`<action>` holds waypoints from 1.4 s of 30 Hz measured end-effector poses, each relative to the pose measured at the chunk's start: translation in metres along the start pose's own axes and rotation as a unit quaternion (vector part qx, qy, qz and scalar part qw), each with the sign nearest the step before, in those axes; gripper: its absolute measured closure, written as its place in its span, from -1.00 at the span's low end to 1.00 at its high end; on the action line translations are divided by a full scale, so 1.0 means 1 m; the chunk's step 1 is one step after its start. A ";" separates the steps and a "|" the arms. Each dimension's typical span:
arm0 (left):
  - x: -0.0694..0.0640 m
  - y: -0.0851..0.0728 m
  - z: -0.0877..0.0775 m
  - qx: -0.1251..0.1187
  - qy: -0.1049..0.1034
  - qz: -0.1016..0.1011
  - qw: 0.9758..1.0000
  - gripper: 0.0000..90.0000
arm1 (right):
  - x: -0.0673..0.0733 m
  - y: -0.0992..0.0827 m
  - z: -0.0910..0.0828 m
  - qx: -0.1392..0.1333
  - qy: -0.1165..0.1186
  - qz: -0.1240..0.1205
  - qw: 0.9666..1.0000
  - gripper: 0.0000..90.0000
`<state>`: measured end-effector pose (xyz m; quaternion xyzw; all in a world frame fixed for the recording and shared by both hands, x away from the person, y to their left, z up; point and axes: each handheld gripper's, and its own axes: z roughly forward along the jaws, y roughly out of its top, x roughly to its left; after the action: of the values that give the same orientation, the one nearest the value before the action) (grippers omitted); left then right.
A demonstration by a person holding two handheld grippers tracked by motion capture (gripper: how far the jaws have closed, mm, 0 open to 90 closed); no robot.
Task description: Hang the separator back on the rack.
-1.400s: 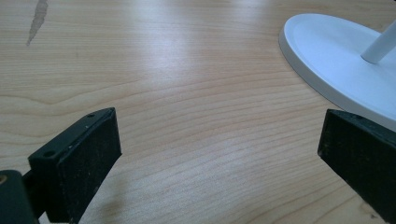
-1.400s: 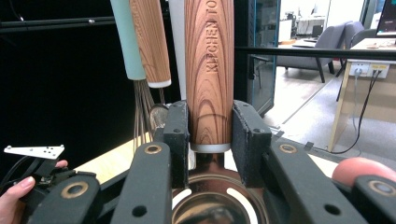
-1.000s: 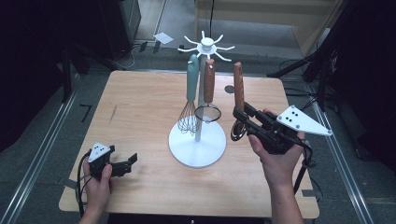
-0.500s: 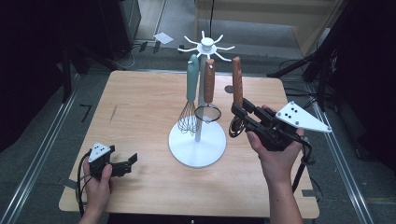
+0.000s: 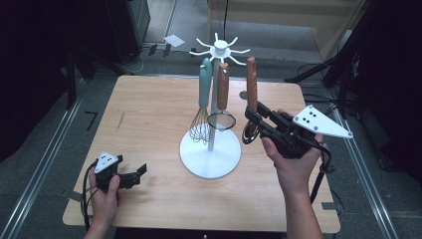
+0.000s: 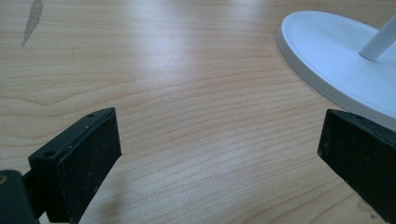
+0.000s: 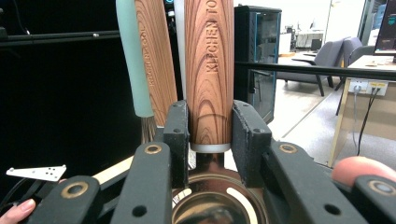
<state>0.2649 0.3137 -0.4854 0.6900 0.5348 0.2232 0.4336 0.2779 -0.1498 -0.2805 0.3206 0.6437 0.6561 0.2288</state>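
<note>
Right gripper (image 7: pixel 210 135): jaws squeeze the wooden spoon handle (image 7: pixel 208 70); letters seen up close.
Left gripper (image 6: pixel 219 158): jaws wide apart over smooth wood table (image 6: pixel 187 93).

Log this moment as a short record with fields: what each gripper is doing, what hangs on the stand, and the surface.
right gripper: fingers clamped on the wooden handle of a metal spoon, held upright beside the stand
left gripper: open, holds nothing, low over the table
stand: white, round base, hooks on top
hanging on stand: teal-handled whisk; wooden-handled strainer
surface: light wooden table
</note>
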 end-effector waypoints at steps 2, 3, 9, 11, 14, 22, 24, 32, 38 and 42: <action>0.000 0.000 0.000 -0.001 -0.001 0.000 1.000 -1.00 | 0.001 0.000 0.001 -0.003 0.002 -0.002 1.000 0.58; 0.000 0.000 0.000 0.000 0.000 0.000 1.000 -1.00 | 0.001 0.001 0.001 -0.004 0.004 -0.003 1.000 0.58; 0.000 0.000 0.000 -0.001 -0.001 0.000 1.000 -1.00 | 0.002 0.000 0.006 0.000 0.006 -0.002 1.000 0.58; 0.000 0.000 0.000 -0.001 -0.002 0.000 1.000 -1.00 | 0.002 0.000 0.008 0.002 0.007 -0.002 1.000 0.58; 0.000 0.000 0.000 0.000 -0.002 0.000 1.000 -1.00 | 0.004 0.000 0.011 0.004 0.010 -0.001 1.000 0.58; 0.000 0.000 0.000 0.001 -0.002 0.000 1.000 -1.00 | 0.006 -0.003 0.019 0.009 0.011 -0.001 1.000 0.58; 0.000 0.000 0.000 0.001 -0.002 -0.001 1.000 -1.00 | 0.006 -0.004 0.020 0.011 0.011 0.000 1.000 0.57; 0.000 0.000 0.000 0.000 -0.002 0.000 1.000 -1.00 | 0.010 -0.007 0.016 0.006 -0.026 -0.008 1.000 -0.06; 0.000 0.000 0.000 -0.001 0.000 -0.001 1.000 -1.00 | 0.004 -0.020 0.011 0.018 -0.064 -0.011 0.998 -0.21; 0.000 0.000 0.000 -0.001 0.000 -0.001 1.000 -1.00 | -0.003 -0.035 0.006 0.026 -0.080 -0.009 0.996 -0.25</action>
<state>0.2647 0.3140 -0.4853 0.6893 0.5351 0.2234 0.4343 0.2802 -0.1454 -0.3157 0.3723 0.6427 0.6097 0.2767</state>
